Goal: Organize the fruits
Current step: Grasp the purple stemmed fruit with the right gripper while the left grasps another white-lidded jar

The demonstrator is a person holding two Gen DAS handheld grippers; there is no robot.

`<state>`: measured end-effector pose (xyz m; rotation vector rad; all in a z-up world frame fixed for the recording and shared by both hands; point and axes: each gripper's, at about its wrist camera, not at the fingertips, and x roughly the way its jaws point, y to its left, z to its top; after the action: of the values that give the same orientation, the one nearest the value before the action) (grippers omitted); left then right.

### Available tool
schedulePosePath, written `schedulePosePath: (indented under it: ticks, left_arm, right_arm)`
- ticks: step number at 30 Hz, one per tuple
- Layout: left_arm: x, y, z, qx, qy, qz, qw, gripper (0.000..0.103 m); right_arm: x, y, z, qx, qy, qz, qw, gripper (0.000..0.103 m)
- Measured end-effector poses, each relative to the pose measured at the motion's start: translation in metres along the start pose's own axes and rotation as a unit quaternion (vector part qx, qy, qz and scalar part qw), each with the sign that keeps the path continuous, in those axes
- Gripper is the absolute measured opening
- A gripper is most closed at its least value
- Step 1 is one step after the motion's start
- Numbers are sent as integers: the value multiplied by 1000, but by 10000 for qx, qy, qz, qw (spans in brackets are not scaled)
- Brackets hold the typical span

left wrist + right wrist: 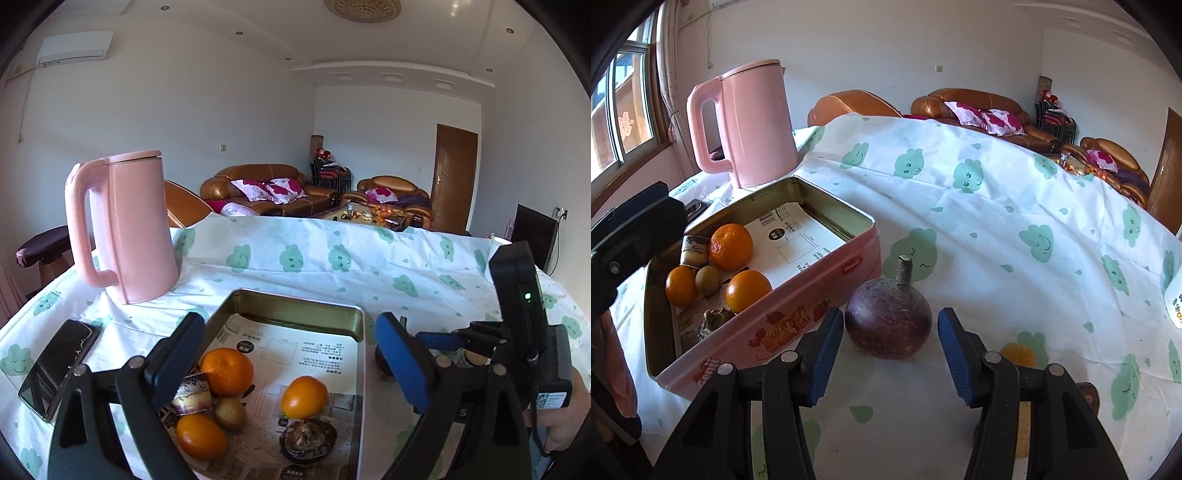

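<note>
A pink tin box (783,325) lined with paper holds three oranges (226,371), a kiwi (230,412) and two halved mangosteens (307,439). My left gripper (288,363) hangs open and empty above the box (295,306). A whole purple mangosteen (888,321) stands on the cloth right of the box. My right gripper (890,356) is open, its blue pads on either side of the mangosteen, not touching it. The right gripper also shows in the left wrist view (439,339).
A pink kettle (125,229) stands behind the box on the cloud-print tablecloth (997,206). A black phone (59,369) lies left of the box. A yellow fruit (1019,356) lies partly hidden under my right gripper. A white item (1174,302) sits at the right edge.
</note>
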<state>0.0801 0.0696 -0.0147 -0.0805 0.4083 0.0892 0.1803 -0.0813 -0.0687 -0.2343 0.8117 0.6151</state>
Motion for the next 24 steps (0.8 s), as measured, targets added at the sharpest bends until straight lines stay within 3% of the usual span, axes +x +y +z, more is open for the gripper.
schedulePosePath:
  ticks: [5, 8, 12, 15, 19, 24]
  left_arm:
    - [0, -1, 1, -21, 20, -105, 9999, 96]
    - [0, -11, 0, 54, 23, -213, 9998, 96]
    - [0, -34, 1, 208, 44, -414, 9989, 96]
    - [7, -58, 1, 288, 154, -696, 9970, 96]
    - [24, -93, -3, 283, 455, -1260, 9906, 96]
    - [44, -133, -12, 560, 866, -1502, 9833, 95]
  right_arm:
    - [5, -4, 4, 293, 57, 106, 9995, 54]
    - [-16, -5, -5, 257, -219, 21, 9994, 54]
    - [-69, -22, -21, 401, -947, -376, 9940, 54]
    - [-103, -46, -38, 657, -1317, -933, 9847, 54]
    - [-117, -80, -56, 995, -1371, -1464, 9746, 54]
    - [-119, -104, -67, 1196, -1347, -1728, 9683, 54]
